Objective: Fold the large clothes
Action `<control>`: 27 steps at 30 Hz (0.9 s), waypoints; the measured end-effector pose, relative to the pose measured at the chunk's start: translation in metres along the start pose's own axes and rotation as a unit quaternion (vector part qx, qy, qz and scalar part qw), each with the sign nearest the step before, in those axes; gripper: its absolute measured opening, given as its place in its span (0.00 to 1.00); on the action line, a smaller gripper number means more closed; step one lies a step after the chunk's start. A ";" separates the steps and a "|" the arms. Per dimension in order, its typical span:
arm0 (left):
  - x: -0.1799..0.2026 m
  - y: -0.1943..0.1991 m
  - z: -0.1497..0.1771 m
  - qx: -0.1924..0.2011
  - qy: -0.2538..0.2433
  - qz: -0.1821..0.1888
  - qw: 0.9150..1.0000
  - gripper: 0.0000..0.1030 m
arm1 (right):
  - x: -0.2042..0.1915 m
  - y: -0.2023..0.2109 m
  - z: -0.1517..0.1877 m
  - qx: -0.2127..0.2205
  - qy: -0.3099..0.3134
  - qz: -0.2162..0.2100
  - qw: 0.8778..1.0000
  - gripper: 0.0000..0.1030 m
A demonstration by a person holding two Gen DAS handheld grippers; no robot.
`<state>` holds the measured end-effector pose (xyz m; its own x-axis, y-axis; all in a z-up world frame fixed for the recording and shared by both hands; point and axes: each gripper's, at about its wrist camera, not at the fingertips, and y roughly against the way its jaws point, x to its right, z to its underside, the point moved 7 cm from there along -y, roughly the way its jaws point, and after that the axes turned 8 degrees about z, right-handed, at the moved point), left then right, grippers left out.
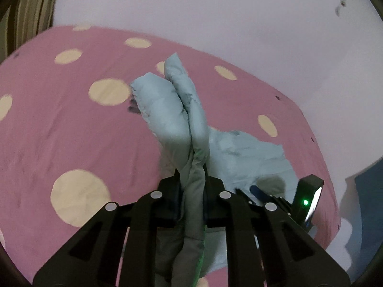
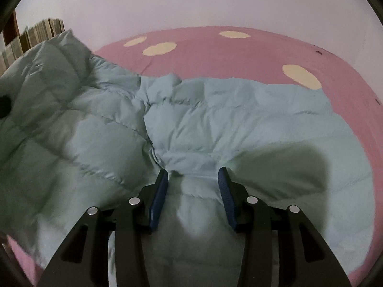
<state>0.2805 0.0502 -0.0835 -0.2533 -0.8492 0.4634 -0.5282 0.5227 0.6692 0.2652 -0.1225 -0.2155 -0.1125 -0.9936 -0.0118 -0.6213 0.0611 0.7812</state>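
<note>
Left wrist view: left tongs (image 1: 192,191) pinch a bunched fold of the pale blue puffer jacket (image 1: 174,110), rising toward twelve o'clock above the pink dotted bed (image 1: 71,129). Right tongs (image 2: 192,191) stand spread, straddling padding. Soft, light, slippery; grip seams.

1. We are looking along our left gripper (image 1: 193,186), whose black fingers are pinching a bunched fold of the pale blue padded jacket (image 1: 182,110).
2. The pinched part is rising ahead of the jaws as two puffy lobes pressed together, with stitching showing along their edges.
3. The rest of the jacket is lying lower right on the pink bedsheet (image 1: 71,131), which is carrying large cream dots.
4. Our right gripper (image 1: 261,195) is showing at lower right, a blue pad visible and a green light glowing on its black housing; we cannot tell how its jaws are standing.
5. A pale wall (image 1: 215,12) is filling the background, with a striped curtain (image 1: 28,12) at upper left.
</note>
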 end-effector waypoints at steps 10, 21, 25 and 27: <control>0.111 -0.046 0.002 -0.020 -0.072 -0.004 0.997 0.13 | 0.108 0.054 0.006 0.028 -0.076 0.011 0.997 0.51; 0.182 -0.141 0.055 -0.083 -0.107 0.006 0.991 0.13 | 0.190 0.068 0.036 0.024 -0.148 0.026 0.988 0.51; 0.189 -0.170 0.079 -0.103 -0.109 0.004 0.989 0.14 | 0.200 0.065 0.040 0.020 -0.164 0.025 0.986 0.51; 0.195 -0.176 0.089 -0.103 -0.117 0.003 0.988 0.18 | 0.203 0.065 0.042 0.020 -0.168 0.025 0.985 0.51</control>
<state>0.2515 -0.2145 -0.1627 -0.4488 -0.8274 0.3378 -0.3558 0.5122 0.7817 0.1699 -0.3161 -0.1936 -0.3908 -0.9017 -0.1848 -0.6370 0.1201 0.7615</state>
